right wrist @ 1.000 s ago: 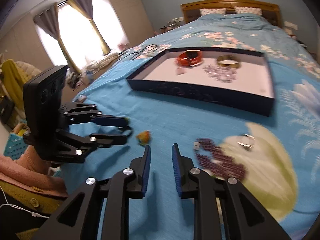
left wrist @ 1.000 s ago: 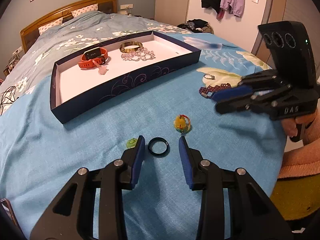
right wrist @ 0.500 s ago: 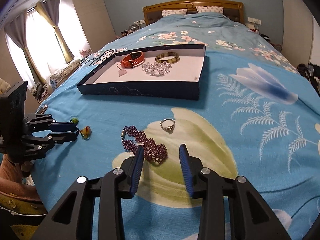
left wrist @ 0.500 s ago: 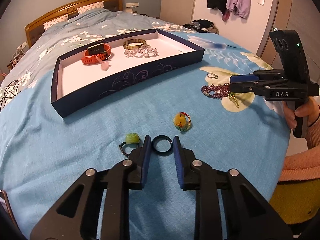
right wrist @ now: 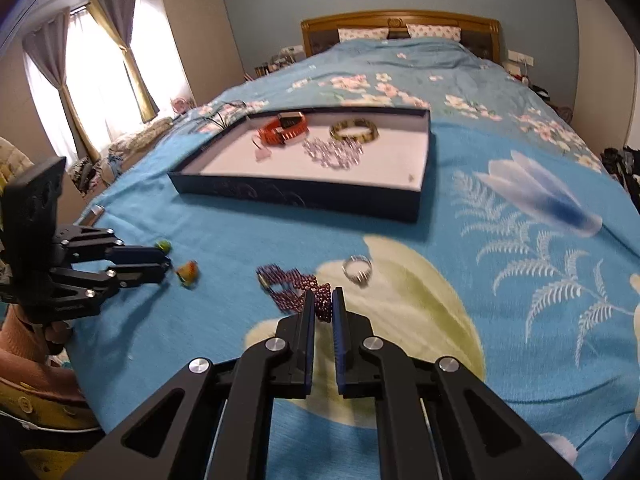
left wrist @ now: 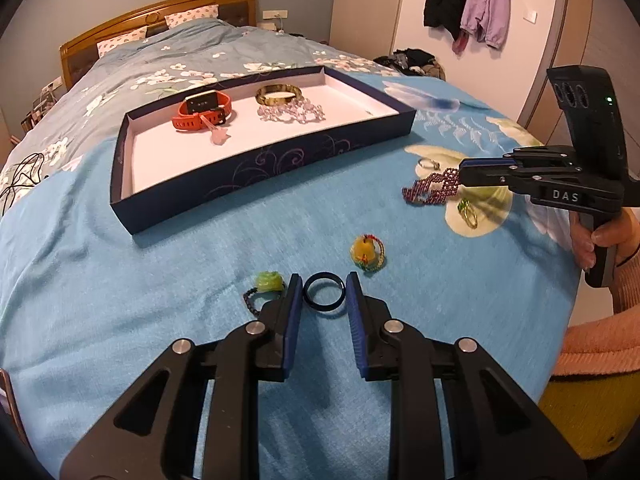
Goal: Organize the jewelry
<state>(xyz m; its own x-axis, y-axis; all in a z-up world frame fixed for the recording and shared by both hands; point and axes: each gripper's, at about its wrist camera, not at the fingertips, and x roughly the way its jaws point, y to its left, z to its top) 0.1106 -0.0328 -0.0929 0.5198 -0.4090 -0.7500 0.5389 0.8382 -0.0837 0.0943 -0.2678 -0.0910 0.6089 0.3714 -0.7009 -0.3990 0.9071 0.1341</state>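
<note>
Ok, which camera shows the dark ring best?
The left wrist view: the dark ring lies whole and sharp on the bedspread, between the left tool's fingers. In the right wrist view that tool hides it.

A wooden headboard (right wrist: 400, 24) backs onto a grey-blue wall (right wrist: 264, 4), beside a bright curtained window (right wrist: 92, 76).

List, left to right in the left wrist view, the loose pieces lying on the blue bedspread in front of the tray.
Green bead charm on dark cord → dark blue ring → yellow charm with beaded loop → purple beaded bracelet → green-stoned gold ring.
</note>
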